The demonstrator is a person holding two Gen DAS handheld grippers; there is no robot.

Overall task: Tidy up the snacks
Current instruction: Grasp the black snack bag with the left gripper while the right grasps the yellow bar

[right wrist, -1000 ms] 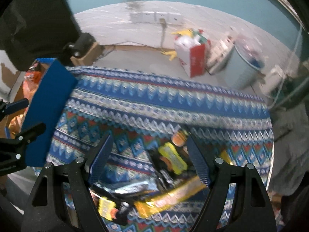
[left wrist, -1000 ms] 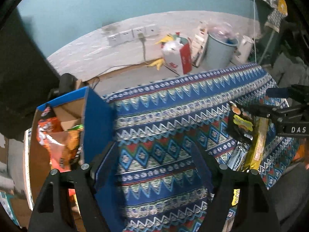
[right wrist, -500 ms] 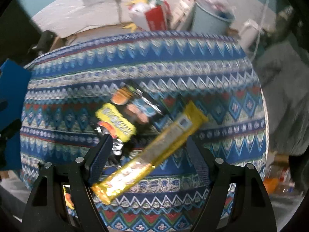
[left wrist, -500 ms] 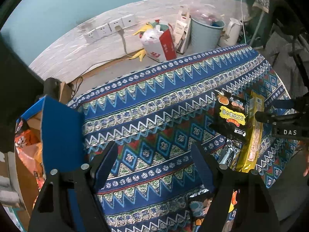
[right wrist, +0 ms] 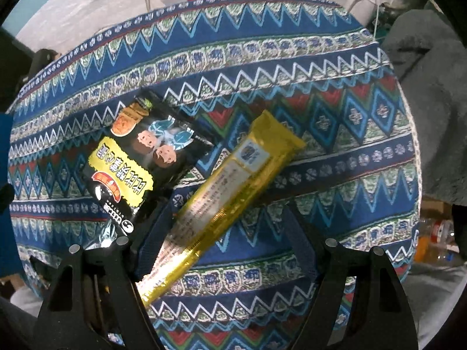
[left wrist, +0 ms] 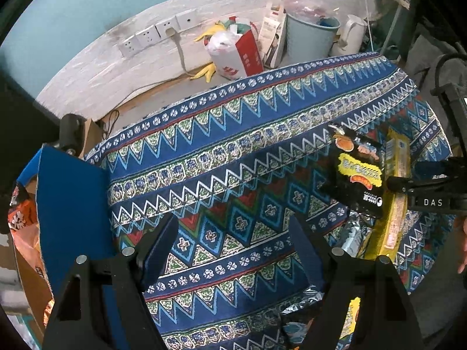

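On the patterned tablecloth (right wrist: 321, 93) lie a black snack bag (right wrist: 137, 157) and a long yellow snack pack (right wrist: 221, 198), side by side. My right gripper (right wrist: 227, 233) points straight down over the yellow pack, open, with the pack's lower half between its fingers and no pad pressing on it. From the left wrist, the same black bag (left wrist: 357, 175), yellow pack (left wrist: 394, 204) and right gripper (left wrist: 414, 185) sit at the right. My left gripper (left wrist: 230, 242) hangs open over bare cloth. A blue box (left wrist: 70, 204) holding orange snack bags (left wrist: 20, 215) stands at the left.
Silver foil packets (left wrist: 353, 233) lie by the yellow pack near the table's front edge. On the floor behind the table are a red and white bag (left wrist: 236, 55), a pale bucket (left wrist: 309, 38) and a white kettle (left wrist: 350, 35). Grey fabric (right wrist: 423, 43) lies beyond the right edge.
My right gripper has come down and rolled, so the yellow pack now lies between its fingers. My left gripper has sunk and shifted right, away from the blue box.
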